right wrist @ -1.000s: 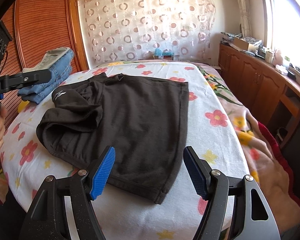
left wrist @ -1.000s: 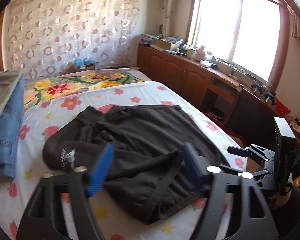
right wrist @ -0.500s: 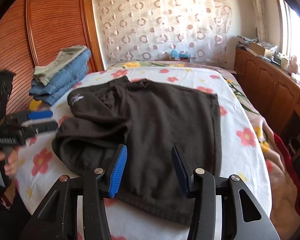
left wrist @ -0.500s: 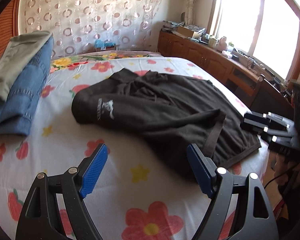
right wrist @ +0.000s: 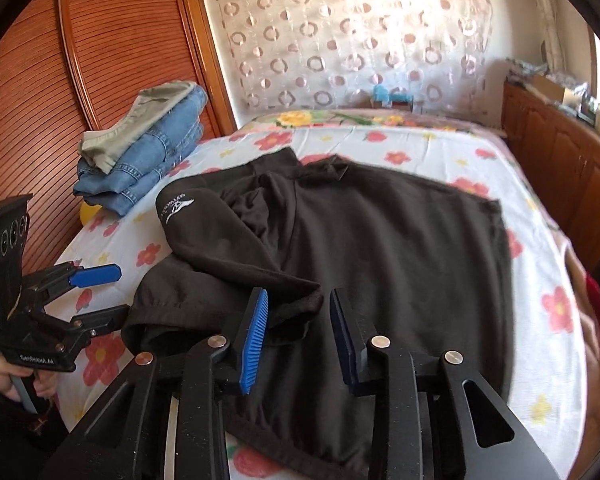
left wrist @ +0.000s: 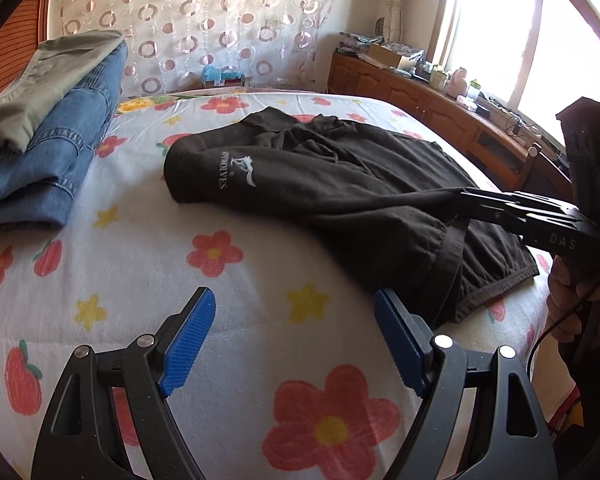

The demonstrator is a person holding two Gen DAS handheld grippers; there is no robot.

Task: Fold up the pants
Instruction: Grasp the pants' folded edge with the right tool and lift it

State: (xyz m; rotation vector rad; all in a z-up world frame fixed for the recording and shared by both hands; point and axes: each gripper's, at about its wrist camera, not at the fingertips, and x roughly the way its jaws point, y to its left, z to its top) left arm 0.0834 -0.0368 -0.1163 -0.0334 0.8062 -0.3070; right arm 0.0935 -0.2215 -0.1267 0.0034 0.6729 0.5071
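The rumpled black cotton pants (right wrist: 380,256) are lying spread across the flower-printed bed sheet (left wrist: 228,280). The right tongs (right wrist: 298,328) are closing around a raised fold of them. The left tongs (left wrist: 292,344) are hovering wide open, empty, above the sheet.

The right hand-held gripper (right wrist: 298,336) is closing over a fold of the black pants (right wrist: 400,248) on the bed (right wrist: 548,360).

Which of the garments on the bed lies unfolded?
The black pants, spread out and rumpled mid-bed. The blue jeans and the beige pair sit folded in a stack near the wardrobe.
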